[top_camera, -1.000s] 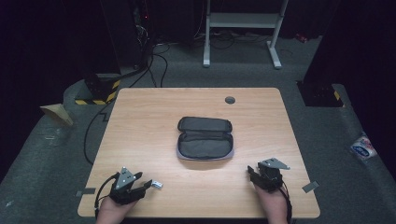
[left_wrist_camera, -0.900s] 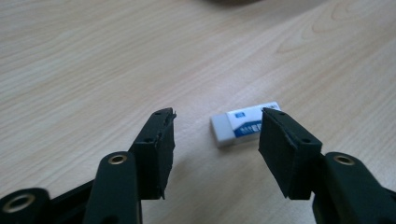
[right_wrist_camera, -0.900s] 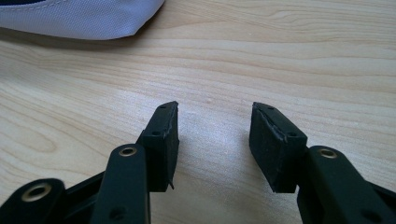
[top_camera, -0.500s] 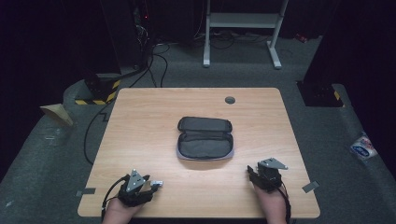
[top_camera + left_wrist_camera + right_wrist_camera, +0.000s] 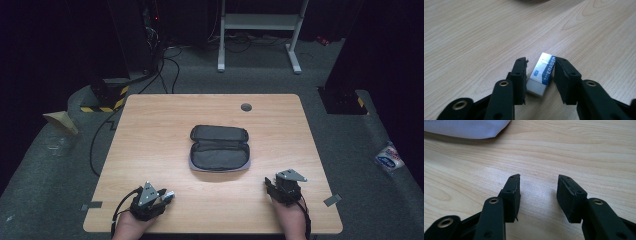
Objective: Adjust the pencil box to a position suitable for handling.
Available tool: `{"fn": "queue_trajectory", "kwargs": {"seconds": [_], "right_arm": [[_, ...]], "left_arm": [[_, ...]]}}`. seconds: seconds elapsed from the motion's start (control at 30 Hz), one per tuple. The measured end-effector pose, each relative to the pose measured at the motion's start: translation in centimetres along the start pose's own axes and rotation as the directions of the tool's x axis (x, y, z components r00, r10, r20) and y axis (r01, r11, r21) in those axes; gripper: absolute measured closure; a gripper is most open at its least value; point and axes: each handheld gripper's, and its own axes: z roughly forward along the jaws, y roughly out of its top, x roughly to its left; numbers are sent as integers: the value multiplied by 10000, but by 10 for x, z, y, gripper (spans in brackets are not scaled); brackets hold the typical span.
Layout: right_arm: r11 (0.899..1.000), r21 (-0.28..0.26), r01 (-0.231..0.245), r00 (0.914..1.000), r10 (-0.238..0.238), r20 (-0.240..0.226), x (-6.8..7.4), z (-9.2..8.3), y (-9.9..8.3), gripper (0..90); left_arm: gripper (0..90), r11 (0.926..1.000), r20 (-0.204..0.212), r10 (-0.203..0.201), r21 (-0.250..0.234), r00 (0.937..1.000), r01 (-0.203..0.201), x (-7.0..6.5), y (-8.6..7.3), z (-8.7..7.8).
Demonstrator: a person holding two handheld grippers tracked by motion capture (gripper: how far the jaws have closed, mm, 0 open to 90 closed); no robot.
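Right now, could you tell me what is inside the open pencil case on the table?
The open pencil case shows dark grey lining in both halves, with nothing visible lying in it. Any inner pocket cannot be made out from the high view. The eraser sits outside it, between the left gripper jaws.

The eraser [image 5: 541, 75] has its small sleeve print blurred, and the pouch [image 5: 466, 128] is cropped at the top edge.

The open pouch [image 5: 219, 148] lies mid-table [image 5: 150, 130]. The eraser [image 5: 170, 194] sits near-left of the pouch; the left gripper [image 5: 161, 197] straddles it. The right gripper [image 5: 270, 184] rests near-right of the pouch.
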Motion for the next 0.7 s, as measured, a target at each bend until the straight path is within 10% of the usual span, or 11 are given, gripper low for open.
{"fn": "queue_trajectory", "kwargs": {"seconds": [0.7], "right_arm": [[10000, 35, -24, 10000, 24, -14, 1, 1, 1, 531]], "left_arm": [[729, 9940, 337, -958, -500, 9948, 974, 13, 4, 3]]}}
